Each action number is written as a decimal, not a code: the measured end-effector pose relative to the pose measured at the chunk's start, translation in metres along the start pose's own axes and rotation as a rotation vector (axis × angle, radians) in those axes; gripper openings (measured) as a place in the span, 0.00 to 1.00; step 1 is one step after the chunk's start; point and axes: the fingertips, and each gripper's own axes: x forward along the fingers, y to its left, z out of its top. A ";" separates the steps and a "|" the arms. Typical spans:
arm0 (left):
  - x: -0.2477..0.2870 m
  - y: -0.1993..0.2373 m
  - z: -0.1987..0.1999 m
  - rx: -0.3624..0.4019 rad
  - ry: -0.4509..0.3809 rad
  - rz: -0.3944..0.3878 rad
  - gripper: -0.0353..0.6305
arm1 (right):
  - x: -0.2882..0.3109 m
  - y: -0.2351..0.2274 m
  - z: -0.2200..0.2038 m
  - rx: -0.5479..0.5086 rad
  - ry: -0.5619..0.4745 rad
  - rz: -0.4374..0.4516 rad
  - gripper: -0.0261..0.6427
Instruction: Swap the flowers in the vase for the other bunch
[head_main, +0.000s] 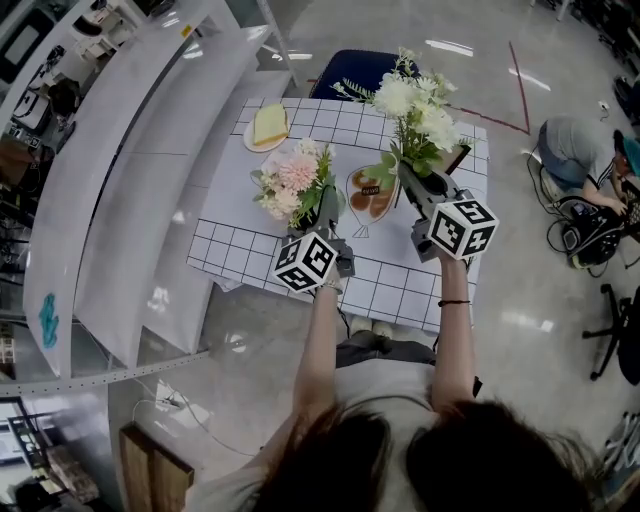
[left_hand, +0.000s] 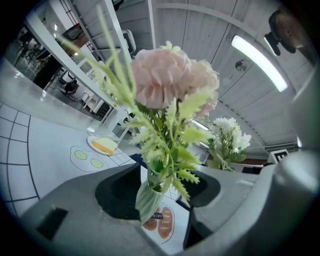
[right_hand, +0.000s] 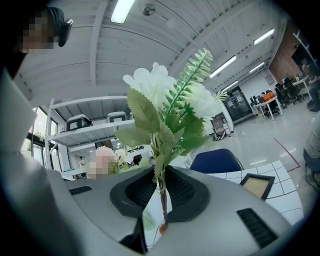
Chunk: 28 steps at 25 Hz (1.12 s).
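**A swap in progress**

The left gripper (head_main: 327, 212) has its jaws spread wide on either side of the ribbed, pale green glass vase (left_hand: 149, 199), and neither pad presses on it. The vase, which seems to stand toward the left of the table, carries the bunch of pale pink blooms (head_main: 293, 178) with green fern sprigs. To the right, the right gripper (head_main: 410, 178) is clamped on the thin stems of the bunch of white blooms (head_main: 415, 105). It holds them upright above the table, probably so that they do not tangle with the pink ones or crowd the vase mouth.

The table wears a white cloth with a black grid (head_main: 240, 250). A small plate with a yellow slice (head_main: 268, 127) sits at the far left, with a blue chair (head_main: 350, 68) beyond. White shelving (head_main: 150, 200) runs along the left, over a glossy grey floor.
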 end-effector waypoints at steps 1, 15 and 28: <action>0.000 0.000 0.001 -0.001 -0.004 0.001 0.38 | 0.000 0.000 0.000 0.000 0.000 0.000 0.12; -0.002 0.002 0.010 0.007 -0.050 0.000 0.25 | 0.003 0.001 -0.002 0.003 0.007 0.012 0.12; -0.005 -0.001 0.015 0.007 -0.062 -0.022 0.15 | 0.003 0.001 -0.003 0.008 0.009 0.015 0.12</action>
